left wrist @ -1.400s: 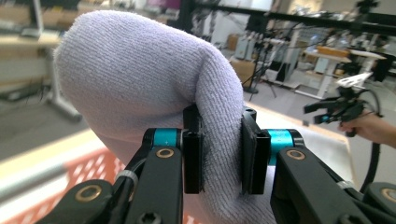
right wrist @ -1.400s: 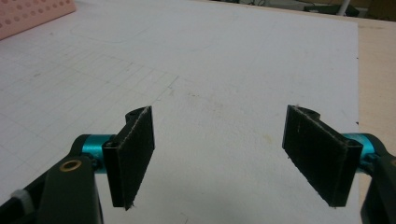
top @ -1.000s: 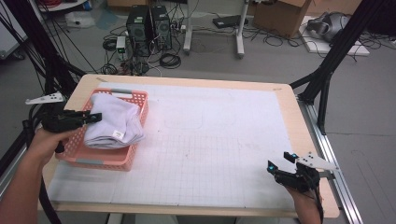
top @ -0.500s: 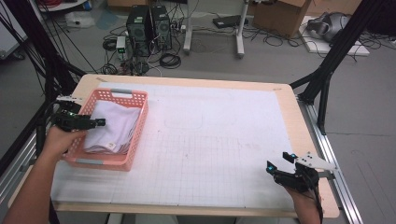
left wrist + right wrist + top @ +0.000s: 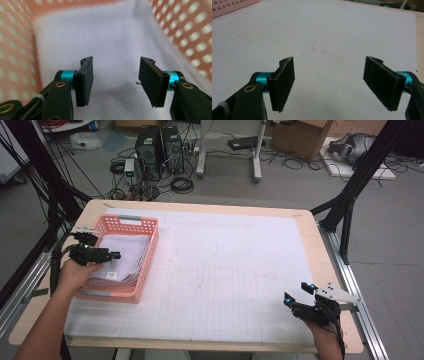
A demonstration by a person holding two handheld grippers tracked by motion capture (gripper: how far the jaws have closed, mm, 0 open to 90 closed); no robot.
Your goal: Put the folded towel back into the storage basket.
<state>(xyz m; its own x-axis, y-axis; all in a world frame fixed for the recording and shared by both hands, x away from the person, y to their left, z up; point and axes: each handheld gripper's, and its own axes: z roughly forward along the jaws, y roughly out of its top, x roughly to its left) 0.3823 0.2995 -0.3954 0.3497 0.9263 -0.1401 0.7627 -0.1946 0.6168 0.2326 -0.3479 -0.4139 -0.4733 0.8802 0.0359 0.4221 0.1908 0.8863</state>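
We see the white cloth lying folded inside the pink basket at the desk's left side. Our left gripper hovers just above the cloth, fingers released and empty. Our right gripper waits well apart near the desk's right front corner, fingers spread wide.

White folded cloth lies flat in pink basket.
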